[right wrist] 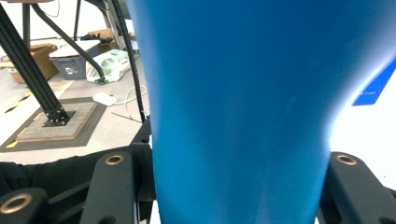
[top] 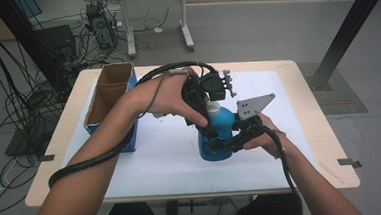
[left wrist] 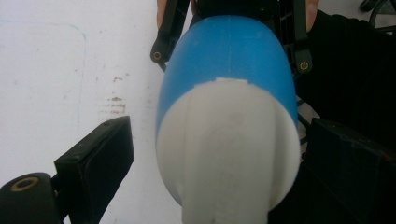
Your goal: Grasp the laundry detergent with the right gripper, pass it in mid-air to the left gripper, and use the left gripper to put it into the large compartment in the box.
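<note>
A: Since the right gripper (top: 219,142) is clamping the blue bottle (top: 219,136) low on its body, I'm reading it as a brace, keeping the bottle upright near the middle of the tabletop (top: 310,130), a little toward the near edge, on the white sheet (top: 161,159).

B: Agreed, and the left gripper (top: 209,102) is coming down over the white cap (top: 212,107), probably to twist it off. A cardboard box (top: 108,92) is sitting well apart by the left edge.

A: Looking along the left gripper now, the cap (left wrist: 229,154) is sitting between the two black jaws, wide and ribbed, with the blue shoulder (left wrist: 224,56) swelling beyond it. The jaws are standing spread; the left one is clearly off the cap, while the right one is lying close beside it.

B: So no pinch there yet. Past the bottle, the other tool's arms are flanking its body.

A: Looking along the right gripper, the bottle (right wrist: 243,116) is smooth, glossy plastic, narrowing toward the jaws, and both jaws are pressing against its sides.

B: Slippery stuff, so a firm hold is making sense before any turning
</note>
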Demonstrator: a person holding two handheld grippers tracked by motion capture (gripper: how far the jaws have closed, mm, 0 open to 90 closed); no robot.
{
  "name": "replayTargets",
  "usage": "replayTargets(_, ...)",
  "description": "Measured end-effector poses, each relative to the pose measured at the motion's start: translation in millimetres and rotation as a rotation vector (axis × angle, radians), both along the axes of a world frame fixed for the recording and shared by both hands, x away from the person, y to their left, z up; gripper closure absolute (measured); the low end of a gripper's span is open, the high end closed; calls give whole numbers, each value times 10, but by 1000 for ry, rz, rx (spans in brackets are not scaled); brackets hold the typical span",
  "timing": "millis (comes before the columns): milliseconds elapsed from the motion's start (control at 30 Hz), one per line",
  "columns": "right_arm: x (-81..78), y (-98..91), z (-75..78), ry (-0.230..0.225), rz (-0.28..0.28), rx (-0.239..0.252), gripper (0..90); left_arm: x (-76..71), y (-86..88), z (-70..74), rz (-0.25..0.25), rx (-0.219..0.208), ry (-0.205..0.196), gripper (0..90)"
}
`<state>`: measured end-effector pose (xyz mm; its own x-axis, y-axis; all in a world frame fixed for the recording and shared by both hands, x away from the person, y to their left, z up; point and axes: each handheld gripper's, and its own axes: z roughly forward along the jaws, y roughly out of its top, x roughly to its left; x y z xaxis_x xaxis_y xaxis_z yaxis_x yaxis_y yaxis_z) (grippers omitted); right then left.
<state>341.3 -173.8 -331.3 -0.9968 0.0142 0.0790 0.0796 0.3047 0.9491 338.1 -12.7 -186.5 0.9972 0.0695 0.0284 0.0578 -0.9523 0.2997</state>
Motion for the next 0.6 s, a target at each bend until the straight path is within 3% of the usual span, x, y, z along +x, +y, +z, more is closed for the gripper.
replayTargets(600,6,-9,3,3,1,-1,442,18,22,1,4,-6,3,85)
